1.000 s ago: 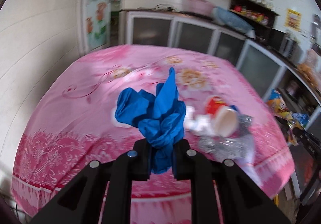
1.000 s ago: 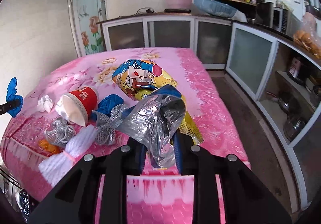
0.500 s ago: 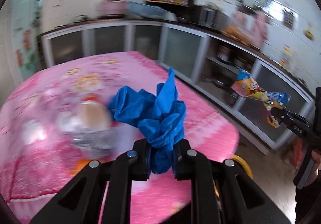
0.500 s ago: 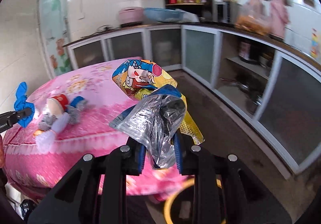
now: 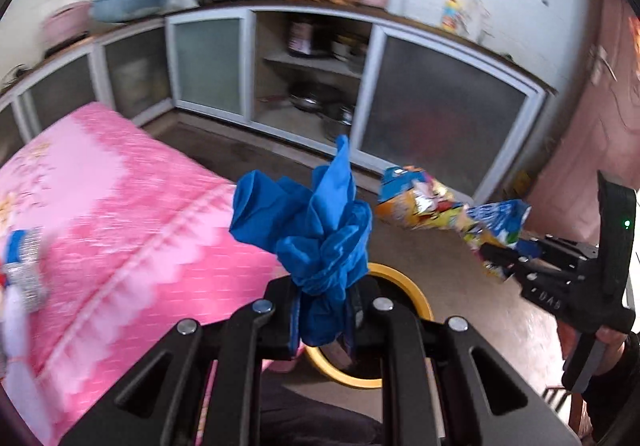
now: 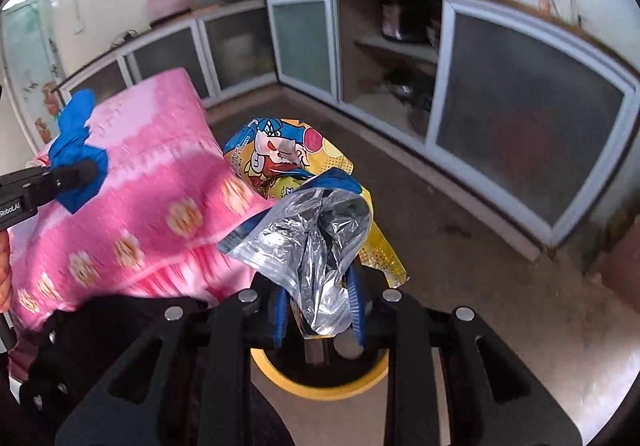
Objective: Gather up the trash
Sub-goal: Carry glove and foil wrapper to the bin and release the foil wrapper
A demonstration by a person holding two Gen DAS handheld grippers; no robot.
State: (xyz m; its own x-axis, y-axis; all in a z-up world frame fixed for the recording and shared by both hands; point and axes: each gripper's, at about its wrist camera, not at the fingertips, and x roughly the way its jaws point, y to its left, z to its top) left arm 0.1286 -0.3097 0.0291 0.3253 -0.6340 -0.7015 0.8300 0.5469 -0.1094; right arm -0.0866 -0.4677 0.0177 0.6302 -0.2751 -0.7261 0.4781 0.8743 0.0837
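My left gripper (image 5: pixel 324 310) is shut on a crumpled blue plastic glove (image 5: pixel 316 222), held above the floor beside the pink-clothed table (image 5: pixel 100 206). Just past its fingers a yellow-rimmed bin (image 5: pixel 408 290) stands on the floor. My right gripper (image 6: pixel 320 310) is shut on a yellow snack wrapper (image 6: pixel 280 158) with a silver foil lining (image 6: pixel 312 238), directly over the same yellow-rimmed bin (image 6: pixel 320 386). In the left wrist view the right gripper (image 5: pixel 496 258) holds the snack wrapper (image 5: pixel 440 206) at the right. The right wrist view has the left gripper (image 6: pixel 76 174) with the blue glove (image 6: pixel 76 134) at the left edge.
More trash, silver foil (image 5: pixel 24 266) and white scraps, lies on the table at the far left. Low kitchen cabinets (image 5: pixel 440 118) with frosted doors and an open shelf of pots run along the far wall. Brown floor (image 6: pixel 500 306) spreads around the bin. A hand (image 5: pixel 608 342) grips the right tool.
Both grippers have swung away from the table toward the right and sunk a little, each keeping its trash. The yellow-rimmed bin on the floor has come into view below them.
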